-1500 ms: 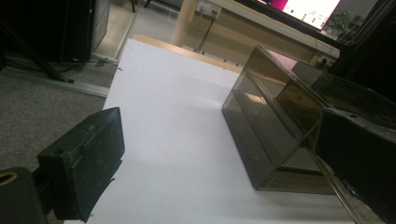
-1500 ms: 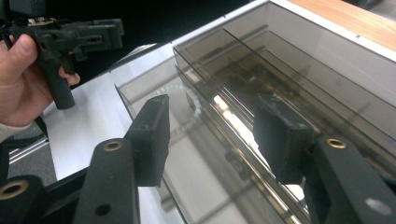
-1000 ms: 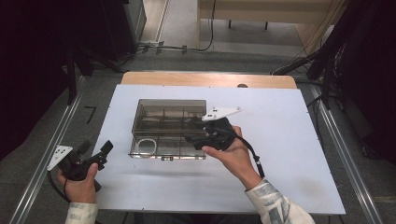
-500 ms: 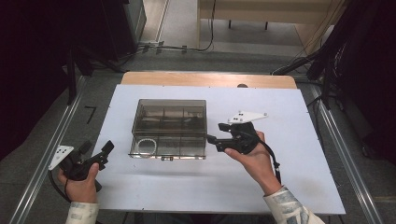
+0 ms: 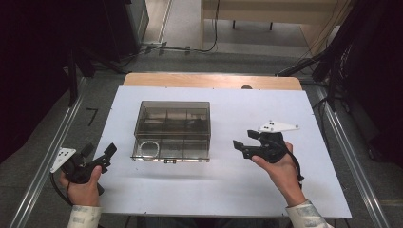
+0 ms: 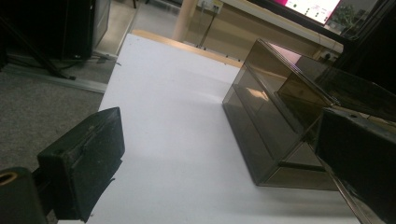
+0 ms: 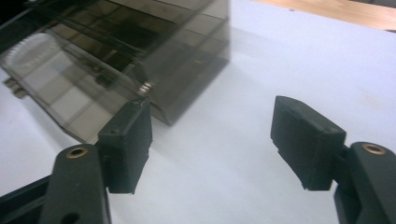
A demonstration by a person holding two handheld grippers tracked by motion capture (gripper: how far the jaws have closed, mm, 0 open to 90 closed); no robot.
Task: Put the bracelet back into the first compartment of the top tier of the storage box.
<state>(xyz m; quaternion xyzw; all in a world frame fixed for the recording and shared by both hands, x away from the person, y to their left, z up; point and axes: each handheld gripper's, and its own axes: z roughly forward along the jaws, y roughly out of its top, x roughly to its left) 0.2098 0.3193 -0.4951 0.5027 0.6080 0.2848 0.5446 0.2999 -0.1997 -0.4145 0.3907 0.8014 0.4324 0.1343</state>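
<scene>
1 smoky clear plastic compartment box [image 5: 172,129] sits mid-table on the white board [image 5: 285,190], lid shut. It looks light, stiff and slick, best taken across its edges. 2 grippers, both spread and empty: left gripper [image 5: 108,156] near-left, right gripper [image 5: 243,141] just right of it.

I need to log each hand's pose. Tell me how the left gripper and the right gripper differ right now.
The left gripper sits at the board's near left edge, left of the box; the right gripper is over the board, right of the box. The left gripper points toward the box from the left; the right gripper points toward its right side. Both are open, hold nothing, and touch nothing.
</scene>
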